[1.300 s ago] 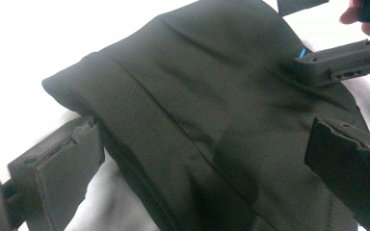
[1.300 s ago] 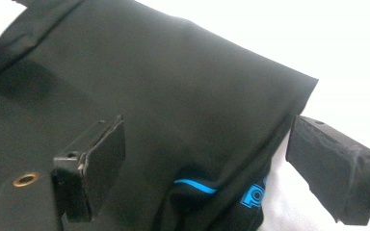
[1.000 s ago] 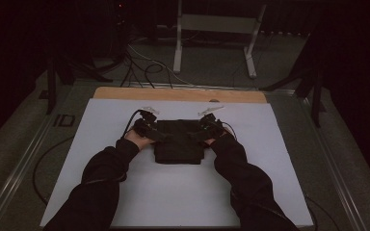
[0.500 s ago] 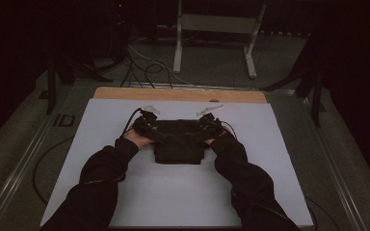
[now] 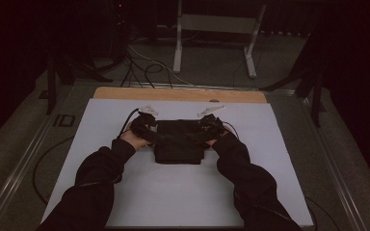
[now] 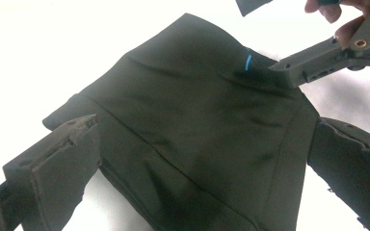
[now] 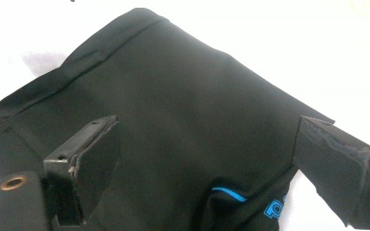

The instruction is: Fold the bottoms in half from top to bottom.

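A black folded garment [image 5: 179, 144] lies flat on the white table [image 5: 173, 202], a little beyond its middle. My left gripper [image 5: 153, 135] is at the garment's left edge and my right gripper [image 5: 203, 134] at its right edge. In the left gripper view the garment [image 6: 188, 134] lies between the wide-apart jaws of the open left gripper [image 6: 202, 127], and a grey finger [image 6: 313, 60] of the other gripper rests on the cloth by a small blue mark. In the right gripper view the right gripper [image 7: 206, 126] is open over the garment [image 7: 183, 110], with blue print on a fold [image 7: 270, 209] near the bottom.
A wooden strip [image 5: 178, 95] runs along the table's far edge. Beyond it, on the floor, stand a white-legged frame [image 5: 217, 29] and loose cables [image 5: 144, 67]. Another cable [image 5: 43, 163] loops beside the table's left edge. Dark surroundings close in on both sides.
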